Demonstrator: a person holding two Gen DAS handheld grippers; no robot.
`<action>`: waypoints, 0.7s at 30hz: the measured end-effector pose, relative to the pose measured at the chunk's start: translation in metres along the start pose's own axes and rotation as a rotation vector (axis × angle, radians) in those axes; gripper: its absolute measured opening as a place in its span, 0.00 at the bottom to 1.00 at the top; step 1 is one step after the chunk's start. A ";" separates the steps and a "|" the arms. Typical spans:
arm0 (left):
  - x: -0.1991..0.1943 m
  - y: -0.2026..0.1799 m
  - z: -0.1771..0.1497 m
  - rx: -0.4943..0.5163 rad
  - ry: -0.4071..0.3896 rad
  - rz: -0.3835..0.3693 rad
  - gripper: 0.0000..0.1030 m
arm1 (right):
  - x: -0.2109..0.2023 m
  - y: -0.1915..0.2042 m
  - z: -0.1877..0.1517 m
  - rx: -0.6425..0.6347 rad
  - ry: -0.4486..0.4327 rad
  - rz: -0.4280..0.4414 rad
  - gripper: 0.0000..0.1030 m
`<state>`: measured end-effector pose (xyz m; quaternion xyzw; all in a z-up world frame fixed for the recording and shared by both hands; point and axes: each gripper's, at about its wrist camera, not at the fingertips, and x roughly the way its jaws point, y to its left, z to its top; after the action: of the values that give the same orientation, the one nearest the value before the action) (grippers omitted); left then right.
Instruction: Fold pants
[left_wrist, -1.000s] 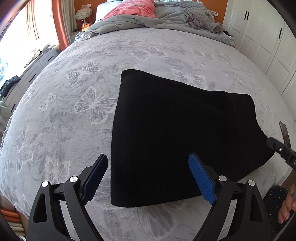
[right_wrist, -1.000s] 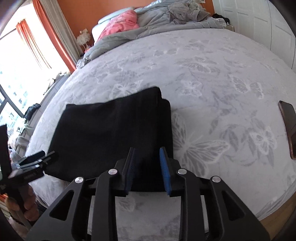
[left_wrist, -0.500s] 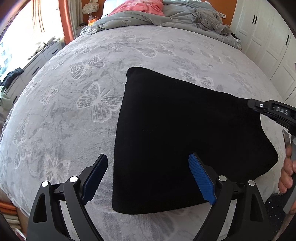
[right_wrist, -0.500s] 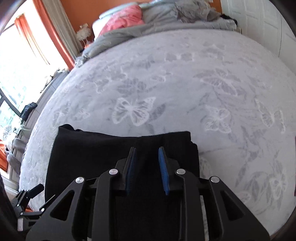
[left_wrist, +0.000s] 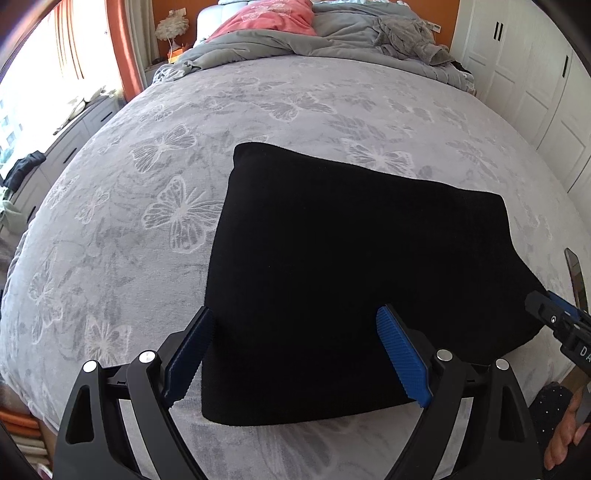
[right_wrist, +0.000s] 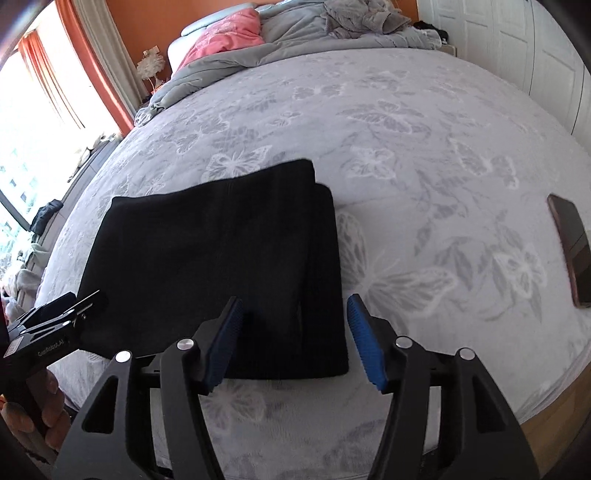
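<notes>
The black pants (left_wrist: 340, 280) lie folded into a flat block on the grey butterfly-print bedspread (left_wrist: 155, 206), near its front edge. My left gripper (left_wrist: 295, 354) hangs open over the block's near left part, nothing between its blue pads. In the right wrist view the pants (right_wrist: 214, 266) show a doubled right edge. My right gripper (right_wrist: 293, 338) hovers over that near right corner, its jaws opening, and the pads do not press the cloth. The right gripper's tip (left_wrist: 554, 321) shows at the left view's right edge, and the left gripper's body (right_wrist: 55, 325) at the other view's left edge.
A dark phone (right_wrist: 570, 251) lies on the bedspread to the right. A crumpled grey duvet (left_wrist: 332, 37) and pink pillow (left_wrist: 273, 18) sit at the head of the bed. White wardrobe doors (left_wrist: 535, 92) stand on the right, a window and low drawers (left_wrist: 44, 162) on the left.
My right gripper carried the pants' edge away and back, then let go; its jaws went from pinched on the cloth to spread apart. The left gripper stayed open in place.
</notes>
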<state>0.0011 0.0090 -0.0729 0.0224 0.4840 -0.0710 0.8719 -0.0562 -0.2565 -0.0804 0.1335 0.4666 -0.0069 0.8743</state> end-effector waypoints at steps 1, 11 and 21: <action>-0.001 -0.003 -0.001 0.012 -0.006 0.010 0.84 | 0.006 -0.001 -0.003 0.004 0.014 0.019 0.38; -0.001 -0.008 -0.006 0.040 -0.007 0.023 0.84 | 0.005 0.000 -0.013 -0.043 0.007 -0.002 0.26; -0.006 0.013 0.000 -0.049 0.023 -0.096 0.84 | -0.026 -0.003 -0.003 0.006 -0.075 -0.051 0.67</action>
<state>-0.0003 0.0229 -0.0683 -0.0215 0.4959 -0.1007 0.8622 -0.0736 -0.2617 -0.0616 0.1238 0.4369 -0.0357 0.8902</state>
